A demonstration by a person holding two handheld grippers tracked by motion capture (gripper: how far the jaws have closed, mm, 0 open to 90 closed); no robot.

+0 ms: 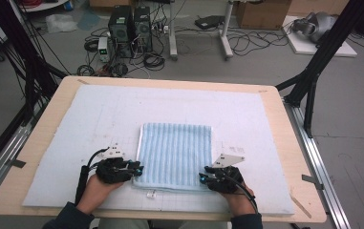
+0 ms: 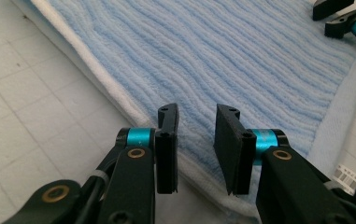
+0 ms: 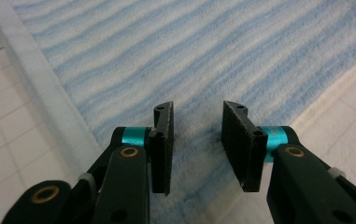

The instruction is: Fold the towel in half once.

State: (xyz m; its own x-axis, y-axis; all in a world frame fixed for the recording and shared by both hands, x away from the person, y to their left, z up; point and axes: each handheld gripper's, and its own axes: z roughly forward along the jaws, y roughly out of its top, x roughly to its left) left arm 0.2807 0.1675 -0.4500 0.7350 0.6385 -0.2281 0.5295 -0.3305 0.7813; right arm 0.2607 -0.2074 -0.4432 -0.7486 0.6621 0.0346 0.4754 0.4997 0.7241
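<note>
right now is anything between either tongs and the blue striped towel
Nothing visible is. The left tongs and right tongs sit at the near corners of the folded blue striped terry towel, jaws apart right over its white-edged hem, with no other object in the gaps.

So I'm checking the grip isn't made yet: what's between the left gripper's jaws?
Only the towel. In the left gripper view the left gripper stands open over the towel's near edge, with blue ribbed cloth showing in the gap and the pads not pressing on it.
</note>
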